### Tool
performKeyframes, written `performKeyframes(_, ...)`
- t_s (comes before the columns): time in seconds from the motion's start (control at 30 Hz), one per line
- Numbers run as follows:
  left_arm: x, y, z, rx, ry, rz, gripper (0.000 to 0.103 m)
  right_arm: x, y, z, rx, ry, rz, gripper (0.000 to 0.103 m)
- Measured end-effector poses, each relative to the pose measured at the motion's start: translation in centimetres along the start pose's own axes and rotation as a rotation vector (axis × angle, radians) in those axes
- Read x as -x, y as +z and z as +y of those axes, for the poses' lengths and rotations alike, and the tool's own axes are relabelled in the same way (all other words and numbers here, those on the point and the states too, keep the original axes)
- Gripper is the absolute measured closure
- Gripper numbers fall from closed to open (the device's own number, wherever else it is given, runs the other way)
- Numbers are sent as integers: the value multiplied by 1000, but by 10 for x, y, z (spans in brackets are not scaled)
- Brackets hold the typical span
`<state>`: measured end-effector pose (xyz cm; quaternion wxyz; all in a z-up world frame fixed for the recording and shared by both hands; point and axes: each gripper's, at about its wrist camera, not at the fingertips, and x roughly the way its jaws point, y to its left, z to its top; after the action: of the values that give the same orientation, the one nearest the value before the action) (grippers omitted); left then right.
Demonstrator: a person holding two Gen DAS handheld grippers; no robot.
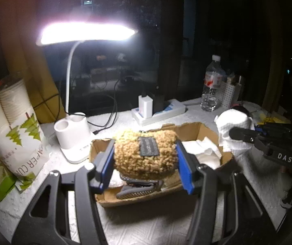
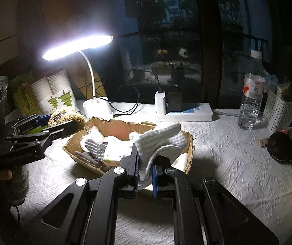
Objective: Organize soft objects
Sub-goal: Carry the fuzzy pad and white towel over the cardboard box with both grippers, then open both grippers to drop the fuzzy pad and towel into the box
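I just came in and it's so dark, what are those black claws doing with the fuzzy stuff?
A person is tidying soft things into a torn cardboard box on the table. The left claw is squeezing a fuzzy tan pouch and holding it over the box. The right claw is gripping a white knitted cloth just above the box's near edge. A grey glove and some white cloths already lie inside. A desk lamp lights it all.

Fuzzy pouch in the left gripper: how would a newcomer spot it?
Find the torn cardboard box below the desk lamp. Above its left end, the left gripper pinches a tan curly-pile pouch. Only it carries a dark patch; the other soft items are white or grey.
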<state>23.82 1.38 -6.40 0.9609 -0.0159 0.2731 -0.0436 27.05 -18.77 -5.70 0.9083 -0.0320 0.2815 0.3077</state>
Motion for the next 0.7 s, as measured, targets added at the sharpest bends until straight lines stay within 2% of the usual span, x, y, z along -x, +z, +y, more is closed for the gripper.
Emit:
performKeyframes(0.37,-51,-13,9,17,10,82,47,-44,-5,-13,-28,24,63,92)
performKeyframes(0.7,-79,-27,15,30,13,150,46,-74,-16,-18,-42,37,123,92)
